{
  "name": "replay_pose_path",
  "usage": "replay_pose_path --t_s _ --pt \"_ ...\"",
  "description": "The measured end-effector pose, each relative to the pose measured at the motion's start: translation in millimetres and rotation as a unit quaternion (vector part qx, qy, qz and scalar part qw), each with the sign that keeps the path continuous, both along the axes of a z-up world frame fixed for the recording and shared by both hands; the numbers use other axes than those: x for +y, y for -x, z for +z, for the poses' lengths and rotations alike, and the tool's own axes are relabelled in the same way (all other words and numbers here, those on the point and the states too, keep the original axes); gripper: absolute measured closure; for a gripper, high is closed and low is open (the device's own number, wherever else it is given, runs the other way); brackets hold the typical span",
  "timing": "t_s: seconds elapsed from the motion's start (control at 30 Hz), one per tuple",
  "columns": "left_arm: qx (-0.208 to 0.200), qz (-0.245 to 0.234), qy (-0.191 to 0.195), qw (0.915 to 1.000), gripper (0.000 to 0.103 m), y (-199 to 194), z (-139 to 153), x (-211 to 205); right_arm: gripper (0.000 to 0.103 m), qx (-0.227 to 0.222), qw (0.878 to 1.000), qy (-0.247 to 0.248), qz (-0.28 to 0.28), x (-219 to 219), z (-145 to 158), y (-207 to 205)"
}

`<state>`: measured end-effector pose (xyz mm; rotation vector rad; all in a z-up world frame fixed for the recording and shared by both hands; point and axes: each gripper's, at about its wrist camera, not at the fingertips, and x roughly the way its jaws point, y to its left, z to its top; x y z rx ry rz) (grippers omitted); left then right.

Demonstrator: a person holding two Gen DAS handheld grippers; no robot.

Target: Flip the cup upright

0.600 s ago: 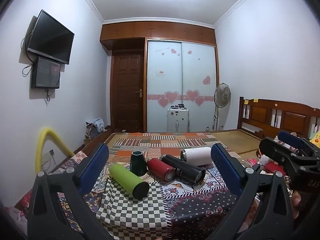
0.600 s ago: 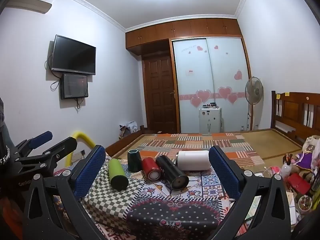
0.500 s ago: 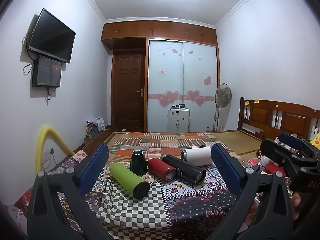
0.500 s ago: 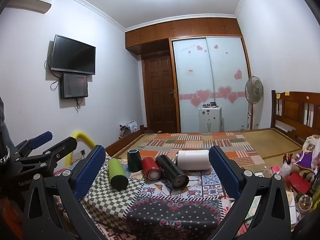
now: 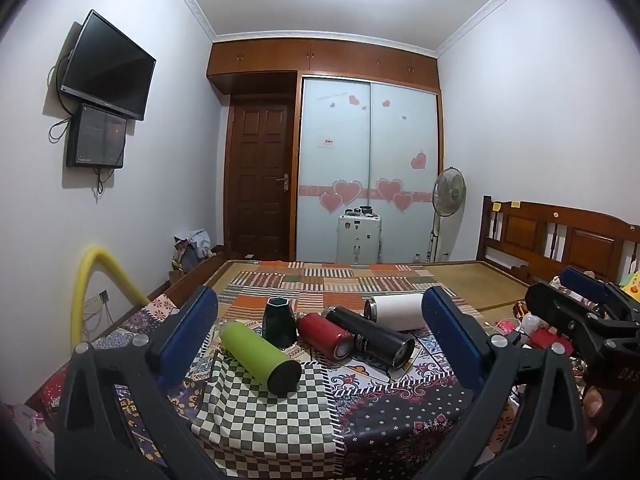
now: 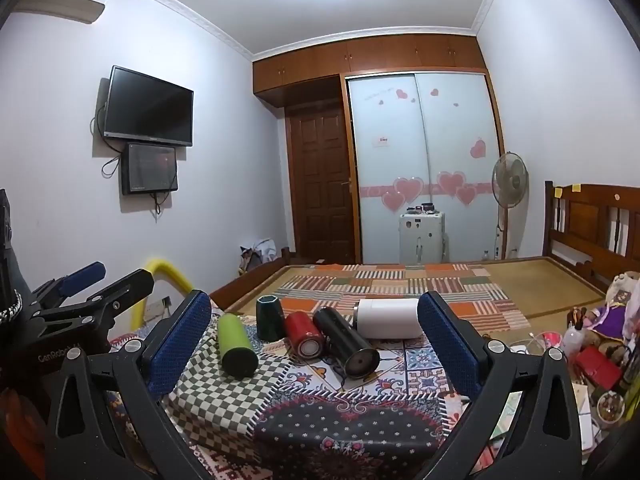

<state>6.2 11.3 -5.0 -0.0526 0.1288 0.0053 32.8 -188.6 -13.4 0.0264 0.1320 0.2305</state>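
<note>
Both tools gape, gripping nothing. Green cup (image 5: 259, 352) lies at 11 o'clock on checked cloth (image 5: 264, 416); dark cup (image 5: 279, 321) upright behind; red (image 5: 324, 335), black (image 5: 370, 336), white (image 5: 394, 311) flasks lie toward 1 o'clock.

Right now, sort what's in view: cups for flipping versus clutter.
For the job: green cup, red cup, black cup, white cup, all lying down.

Lying about: dark green cup standing already, fan, TV.
</note>
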Motion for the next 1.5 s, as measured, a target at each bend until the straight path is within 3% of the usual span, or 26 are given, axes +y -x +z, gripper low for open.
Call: replay_pose_path --t_s 1.5 --pt "0.0 -0.002 -0.007 1.0 0.0 -1.5 0.1 -6.0 0.0 0.005 1.0 0.007 -0.01 -0.9 -8.4 -3.6"
